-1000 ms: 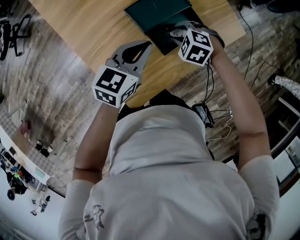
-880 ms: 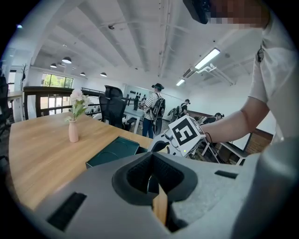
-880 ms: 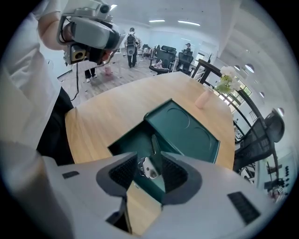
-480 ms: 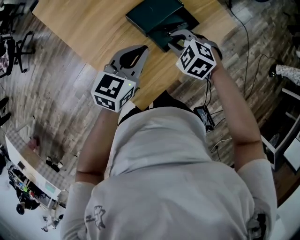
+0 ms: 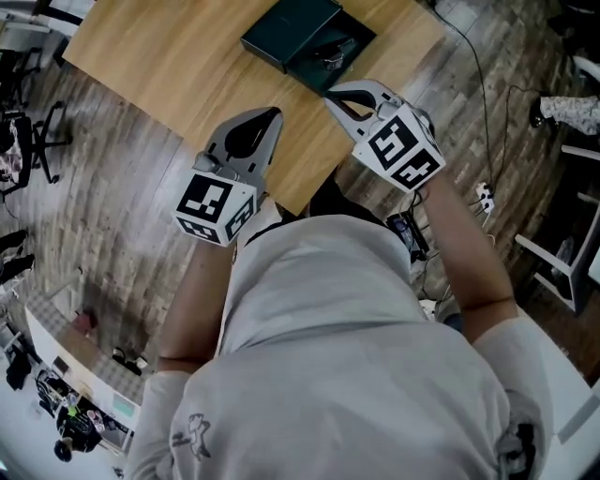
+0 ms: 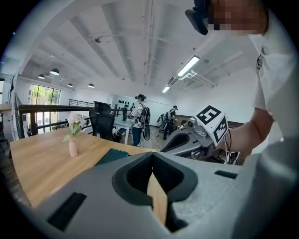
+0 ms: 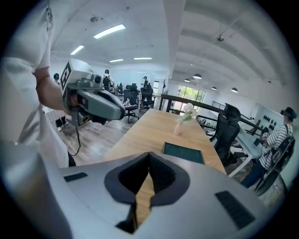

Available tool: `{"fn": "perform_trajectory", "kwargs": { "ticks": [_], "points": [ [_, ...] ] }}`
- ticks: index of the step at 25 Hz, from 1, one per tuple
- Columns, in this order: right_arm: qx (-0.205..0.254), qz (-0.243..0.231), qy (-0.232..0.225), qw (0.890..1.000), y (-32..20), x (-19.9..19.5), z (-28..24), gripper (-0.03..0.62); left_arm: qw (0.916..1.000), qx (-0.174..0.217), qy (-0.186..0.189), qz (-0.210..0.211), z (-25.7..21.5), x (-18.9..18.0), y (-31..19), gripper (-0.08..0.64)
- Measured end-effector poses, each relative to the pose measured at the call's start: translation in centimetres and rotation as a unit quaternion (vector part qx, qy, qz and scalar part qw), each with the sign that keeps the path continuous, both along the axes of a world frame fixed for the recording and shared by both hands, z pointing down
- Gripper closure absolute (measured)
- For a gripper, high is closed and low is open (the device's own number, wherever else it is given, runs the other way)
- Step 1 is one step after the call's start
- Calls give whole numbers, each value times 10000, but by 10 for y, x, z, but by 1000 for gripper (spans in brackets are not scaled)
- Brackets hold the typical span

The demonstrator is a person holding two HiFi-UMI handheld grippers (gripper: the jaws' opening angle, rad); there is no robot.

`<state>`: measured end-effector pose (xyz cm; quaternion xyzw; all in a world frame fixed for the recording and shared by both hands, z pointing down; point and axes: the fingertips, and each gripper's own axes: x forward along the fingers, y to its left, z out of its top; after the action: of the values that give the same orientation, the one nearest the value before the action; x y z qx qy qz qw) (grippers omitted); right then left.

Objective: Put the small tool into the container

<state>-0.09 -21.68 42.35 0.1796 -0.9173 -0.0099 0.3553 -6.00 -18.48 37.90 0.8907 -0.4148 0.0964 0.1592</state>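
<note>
Table (image 5: 178, 66): pale wood, smooth, faint satin sheen, from 10 to 1 o'clock in the head view.
Floor (image 5: 103, 178): grey-brown planks, dull and streaky, at 9 o'clock.
Container (image 5: 291, 26): dark green, matt, smooth lid.
Left gripper (image 5: 269, 116), right gripper (image 5: 332, 95): grey matt plastic shells, black matt jaw lining.
Shirt (image 5: 328, 328): pale cloth, softly creased.
Vase (image 6: 73, 147): pink, smooth.
</note>
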Motion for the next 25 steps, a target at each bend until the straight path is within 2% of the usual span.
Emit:
{"fn": "perform_trajectory", "kwargs": {
  "ticks": [6, 14, 19, 21, 25],
  "points": [
    [-272, 541, -864, 9944, 47, -2, -37, 586, 9996, 217, 39, 191, -23, -10, 37, 554],
    [484, 904, -1518, 9831, 88, 0, -88, 586, 9985, 451, 135, 281, -47, -27, 77, 554],
    [821, 1307, -2103, 9654, 115, 5, -118, 586, 9978, 544, 84, 361, -56, -34, 105, 554],
    [858, 1406, -2226, 9609, 125, 7, -124, 586, 9974, 591, -23, 413, -57, -37, 113, 554],
    [624, 1475, -2192, 9624, 146, 15, -123, 586, 9965, 653, -121, 508, -62, -39, 122, 554]
  ]
}}
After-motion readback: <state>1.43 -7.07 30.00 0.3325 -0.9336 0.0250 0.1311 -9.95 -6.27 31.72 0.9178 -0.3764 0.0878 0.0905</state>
